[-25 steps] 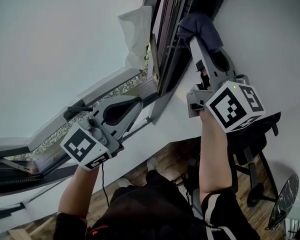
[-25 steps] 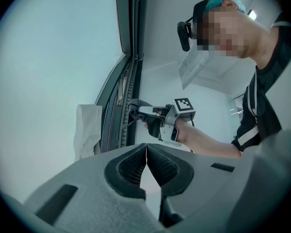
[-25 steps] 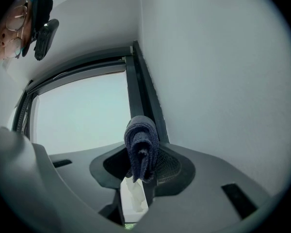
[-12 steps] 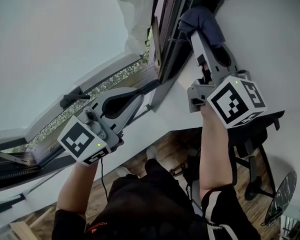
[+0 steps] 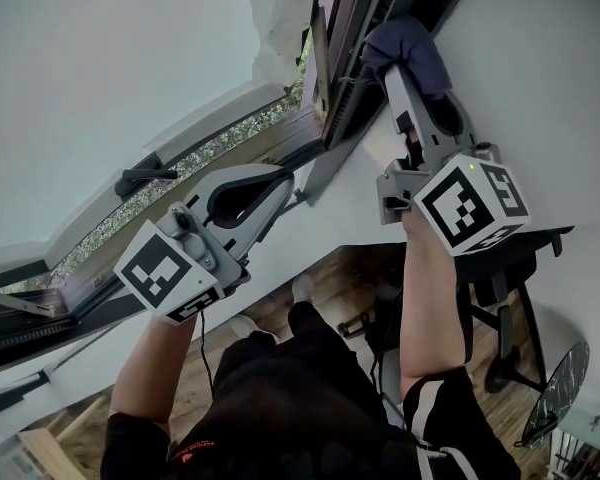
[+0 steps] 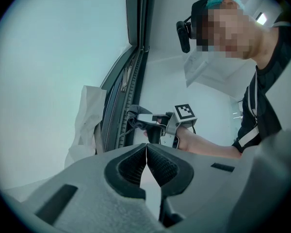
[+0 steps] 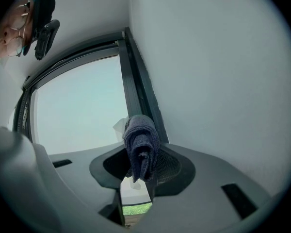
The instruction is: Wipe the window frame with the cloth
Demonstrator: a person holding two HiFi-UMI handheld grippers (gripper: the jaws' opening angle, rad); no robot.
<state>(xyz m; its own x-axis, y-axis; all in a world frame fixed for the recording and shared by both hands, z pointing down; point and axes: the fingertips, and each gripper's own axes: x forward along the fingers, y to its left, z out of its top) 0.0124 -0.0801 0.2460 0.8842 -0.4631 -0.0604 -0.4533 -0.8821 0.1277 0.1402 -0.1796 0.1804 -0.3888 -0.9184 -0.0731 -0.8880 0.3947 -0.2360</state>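
My right gripper is shut on a dark blue-grey cloth, bunched at its tip and held against the dark window frame near the white wall. In the right gripper view the folded cloth hangs between the jaws in front of the frame. My left gripper is shut and holds nothing, low and left of the frame by the tilted sash. In the left gripper view its jaws meet, and beyond them the right gripper holds the cloth at the frame.
A white crumpled sheet hangs at the window's open edge. The tilted window sash has a black handle. Below are a wooden floor, a black office chair and a fan.
The whole view has shifted slightly; both grippers sit a little higher along the frame. The right gripper keeps the cloth against the frame. The left gripper stays shut.
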